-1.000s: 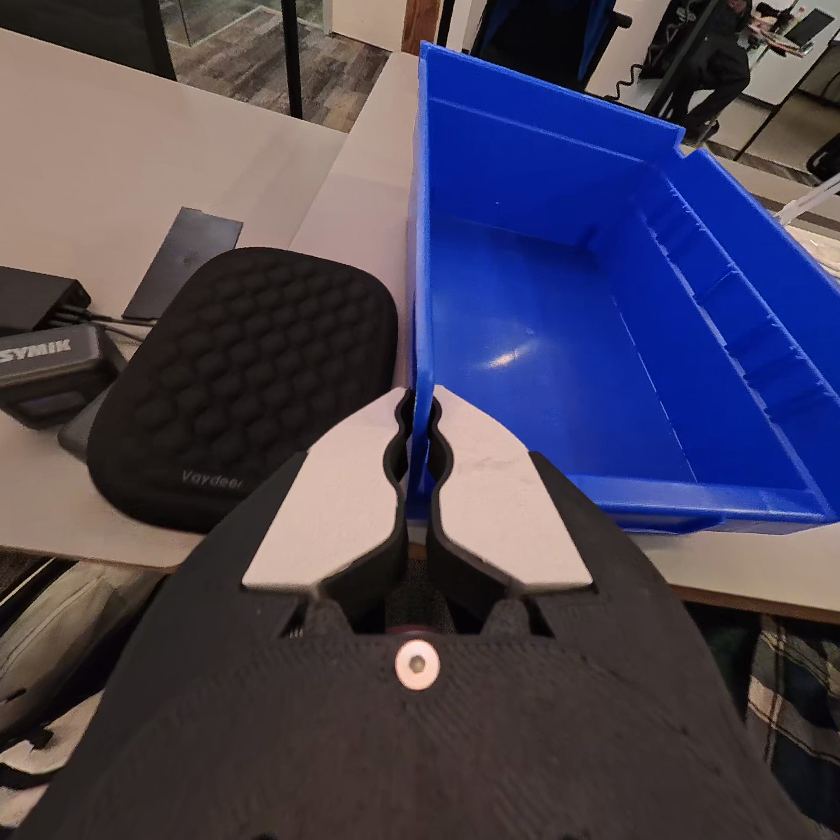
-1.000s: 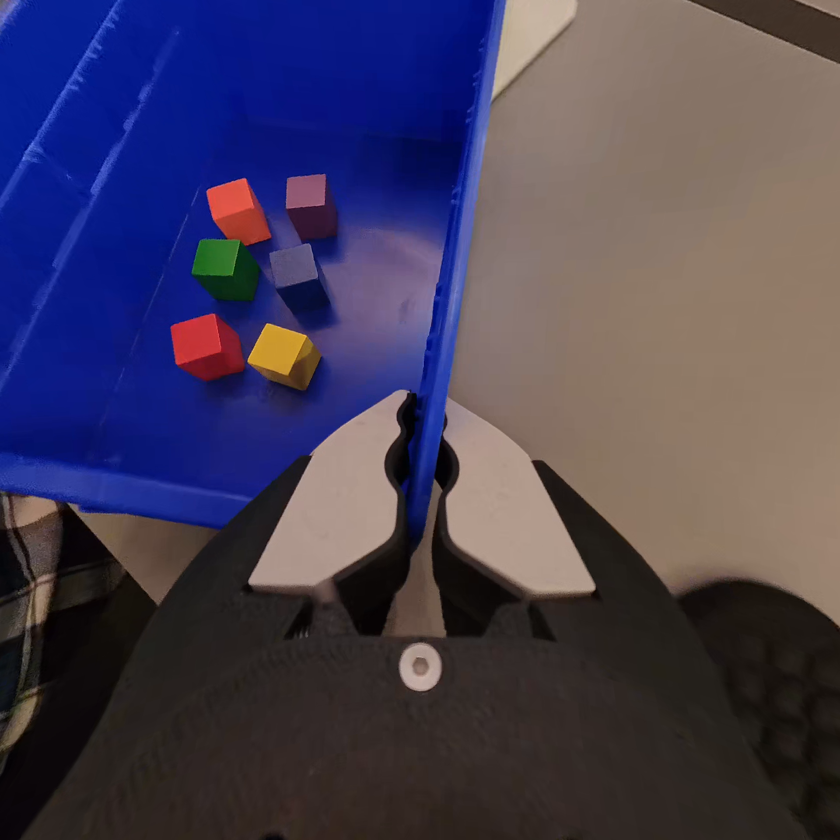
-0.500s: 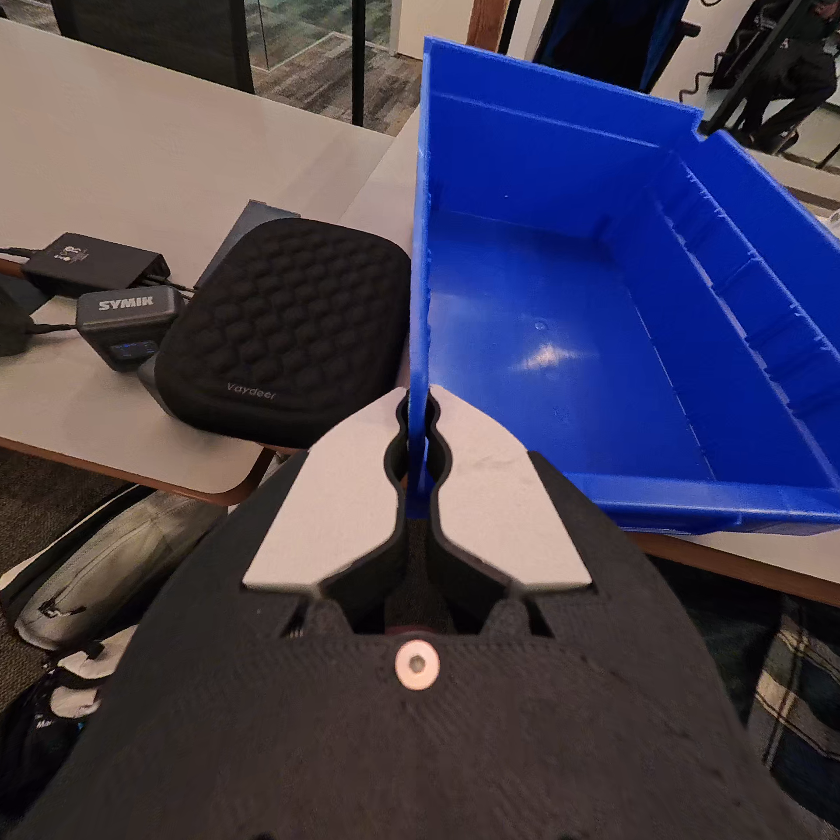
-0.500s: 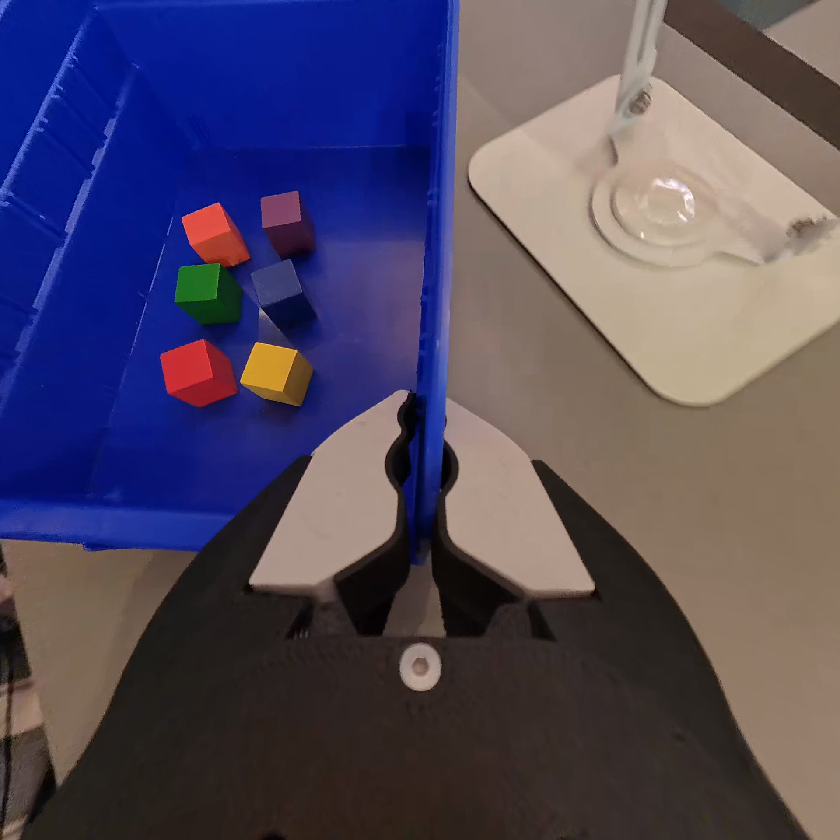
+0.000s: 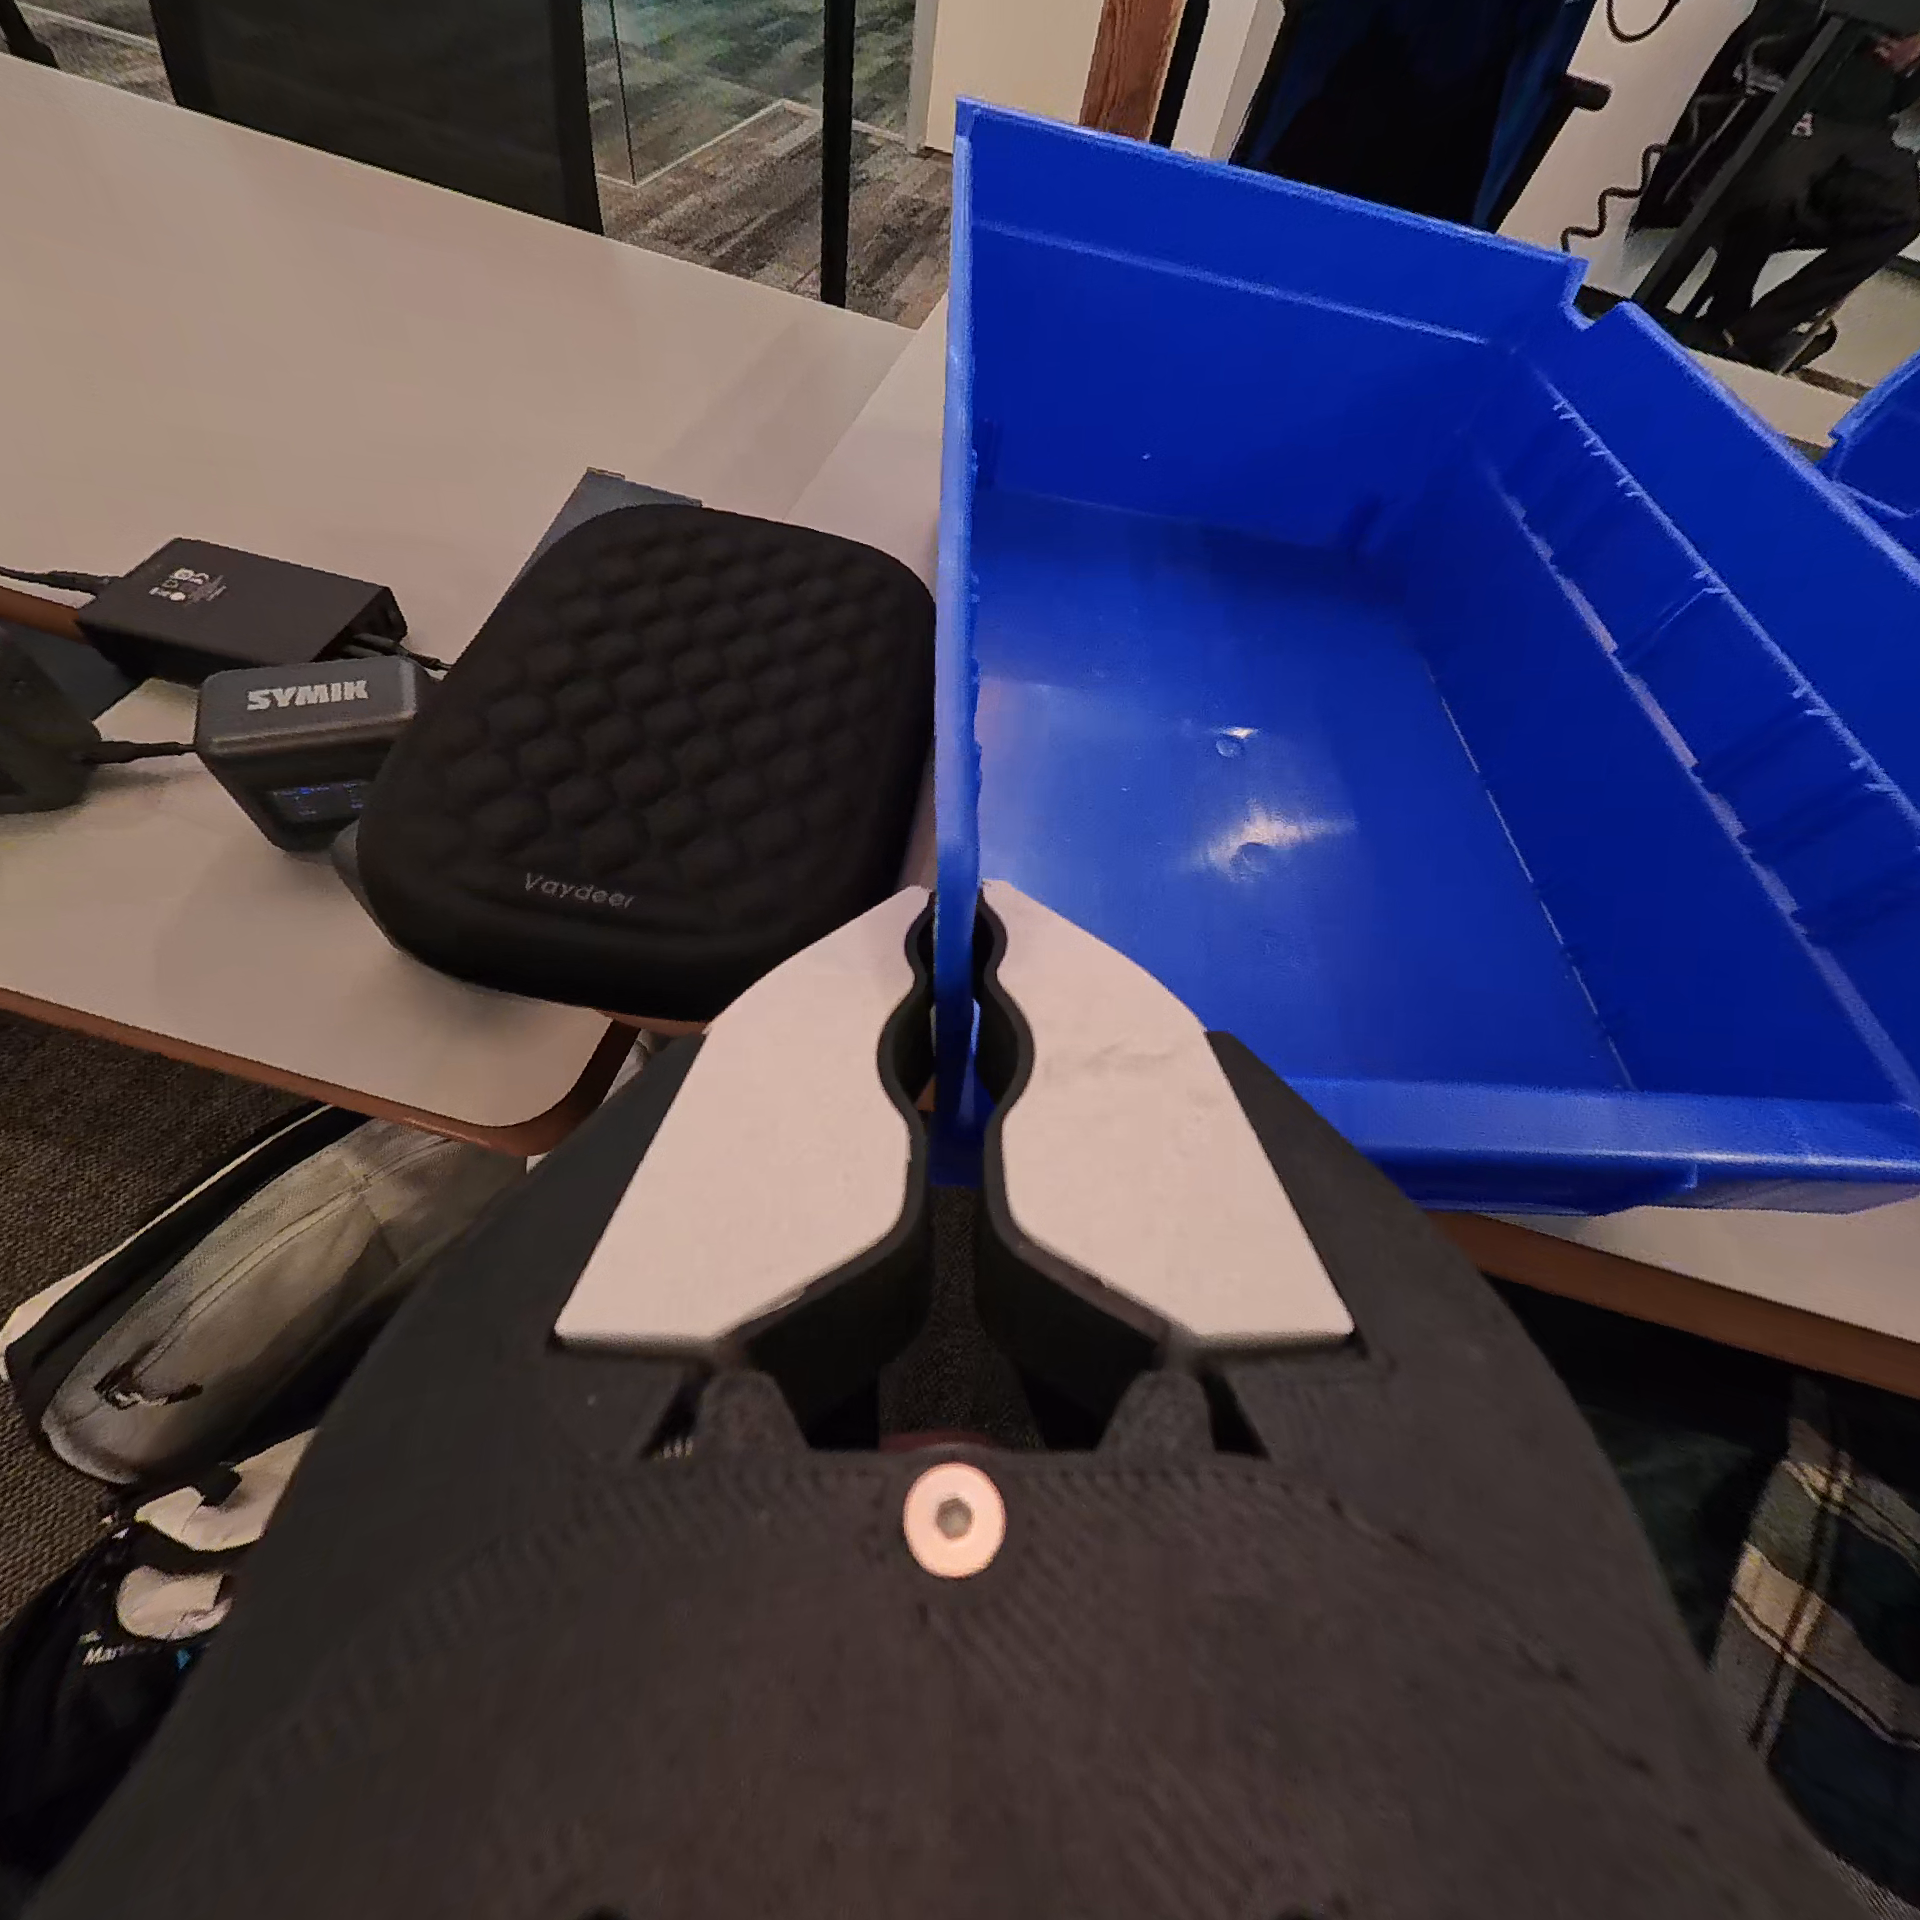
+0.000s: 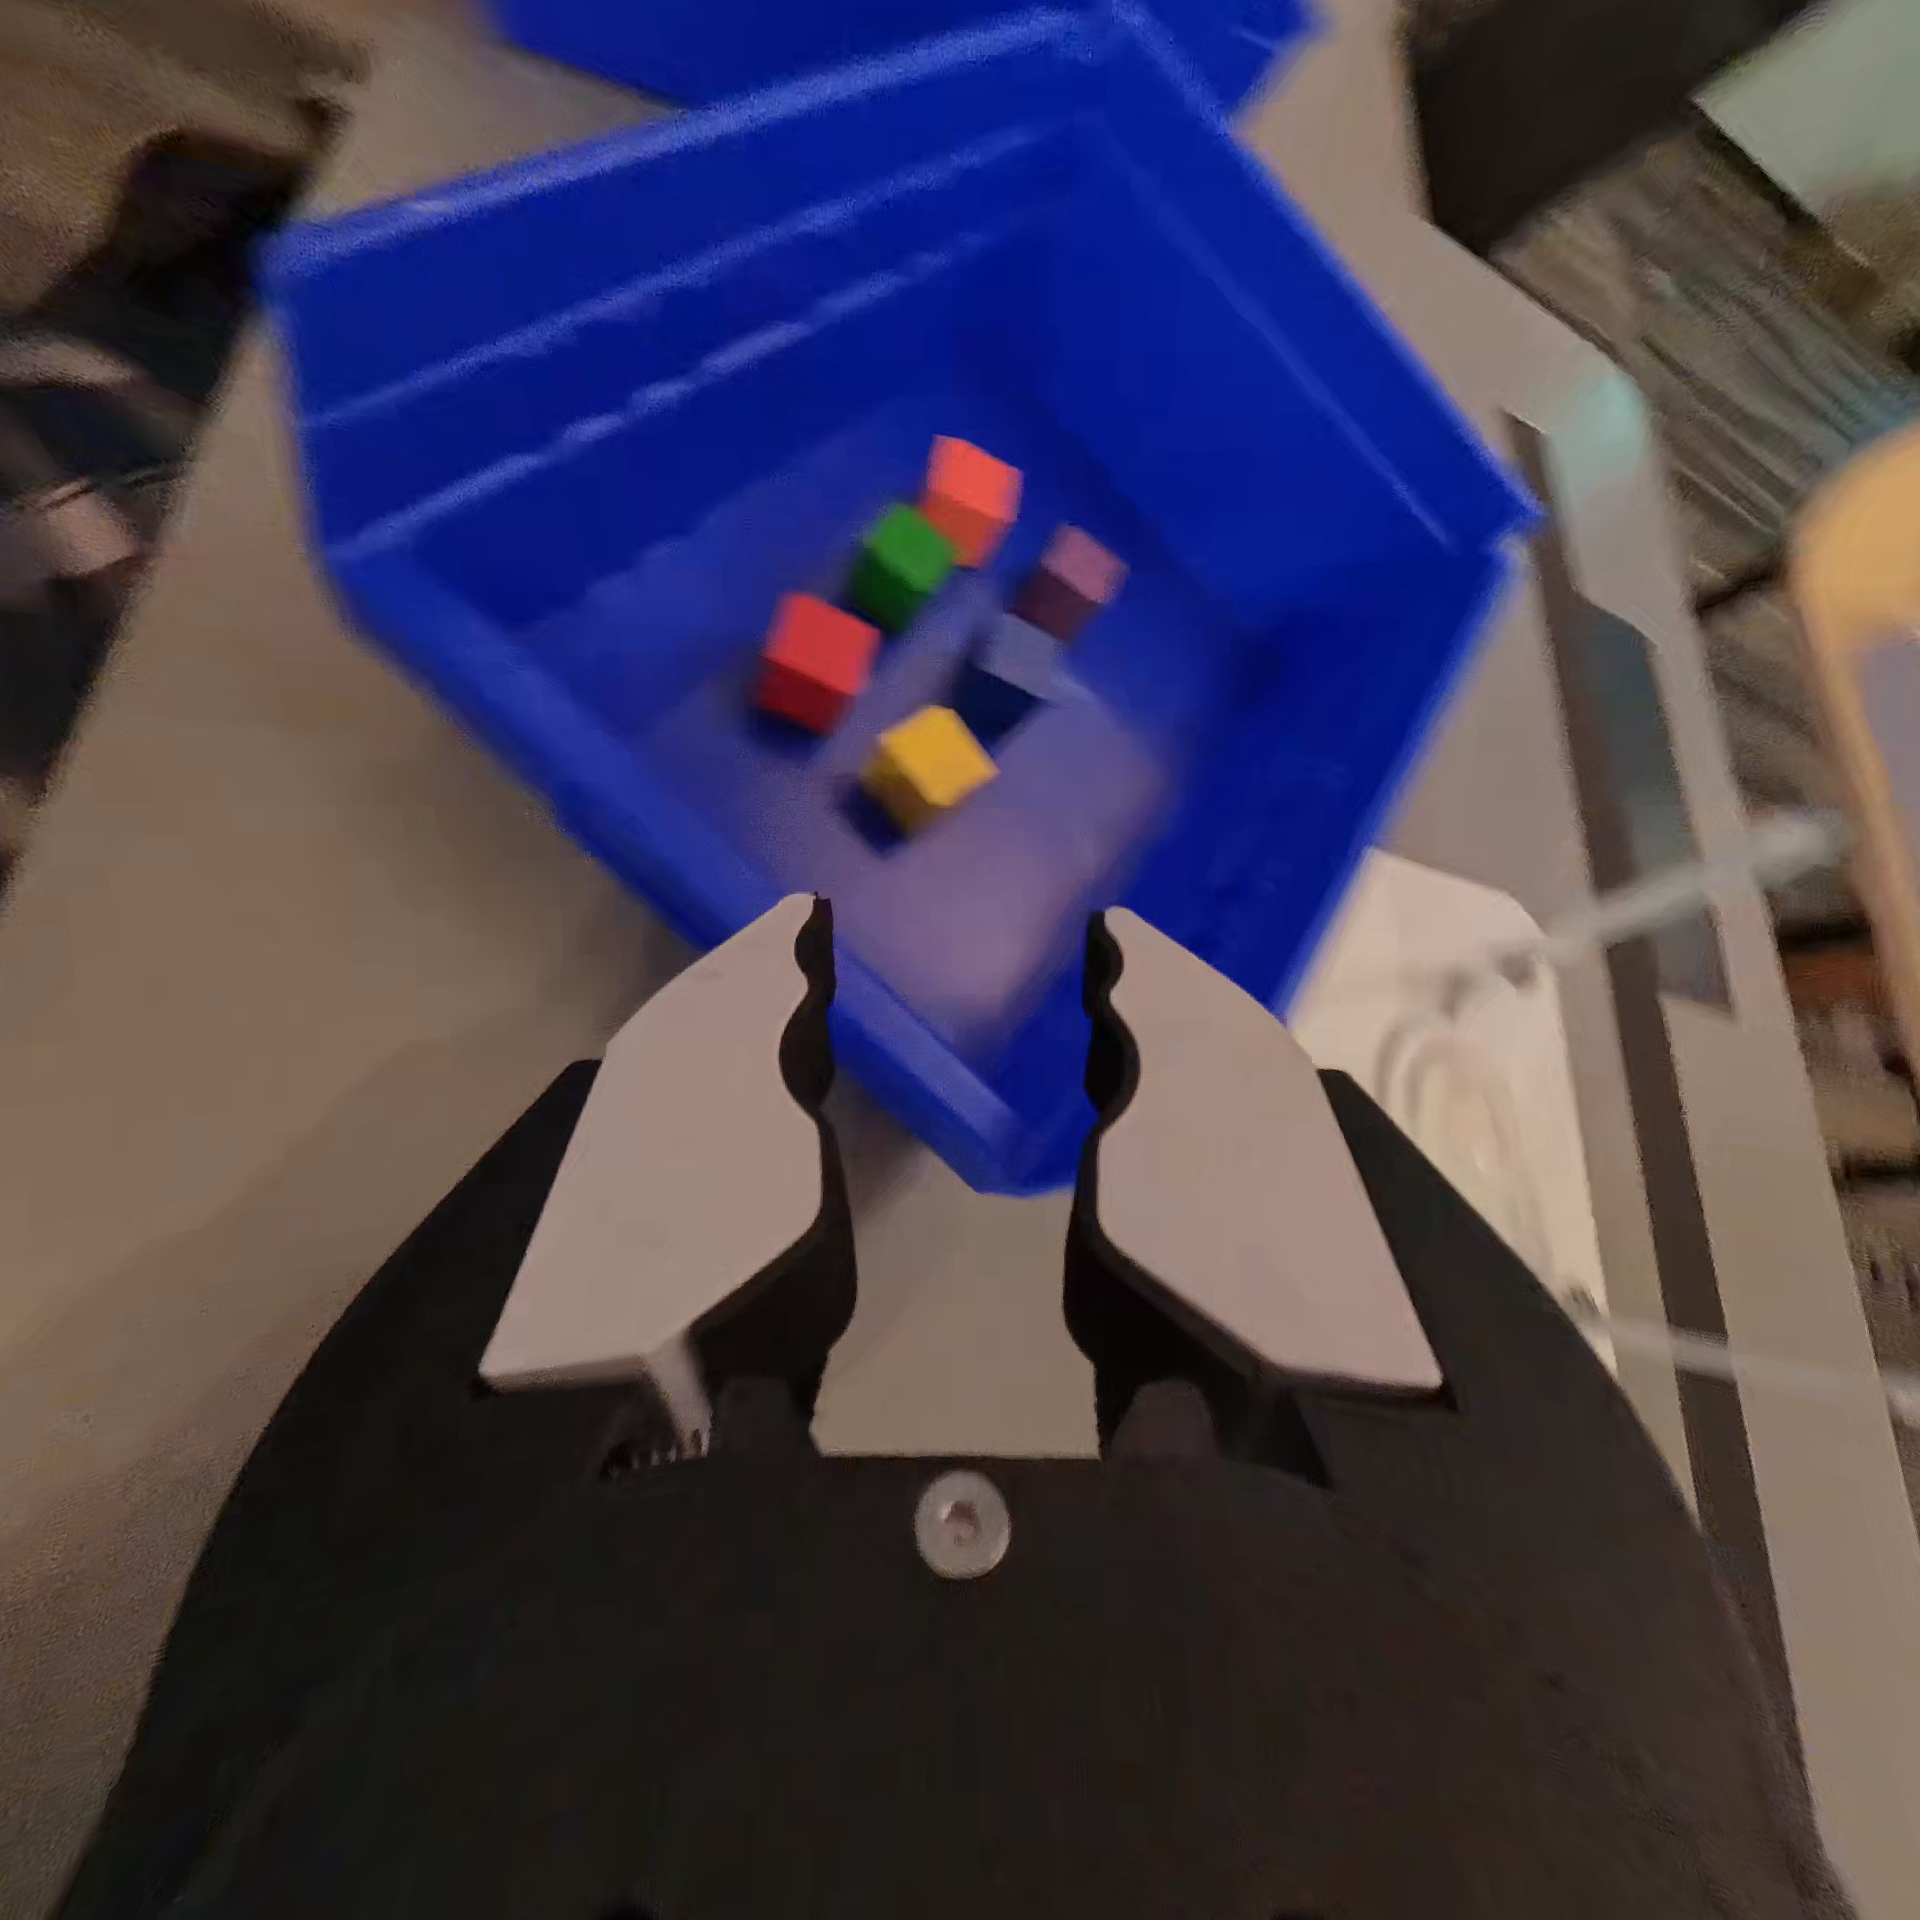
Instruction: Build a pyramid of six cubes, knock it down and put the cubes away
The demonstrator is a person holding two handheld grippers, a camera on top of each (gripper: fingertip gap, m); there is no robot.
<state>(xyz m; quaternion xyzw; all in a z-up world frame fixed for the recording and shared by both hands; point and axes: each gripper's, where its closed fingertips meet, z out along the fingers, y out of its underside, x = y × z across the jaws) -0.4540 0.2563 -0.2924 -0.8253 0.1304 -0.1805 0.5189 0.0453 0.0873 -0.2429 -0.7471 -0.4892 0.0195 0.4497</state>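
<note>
Right gripper (image 6: 958, 925) — jaws, a second ago and half a second ago clamped on the side wall of the blue bin (image 6: 1382, 790), now stand wide apart and off the wall; only the bin's near corner lies between the fingers, unpressed. Right wrist view — swung round and blurred; the bin now appears corner-on. Left wrist view — more table edge and floor show than a second ago.
</note>
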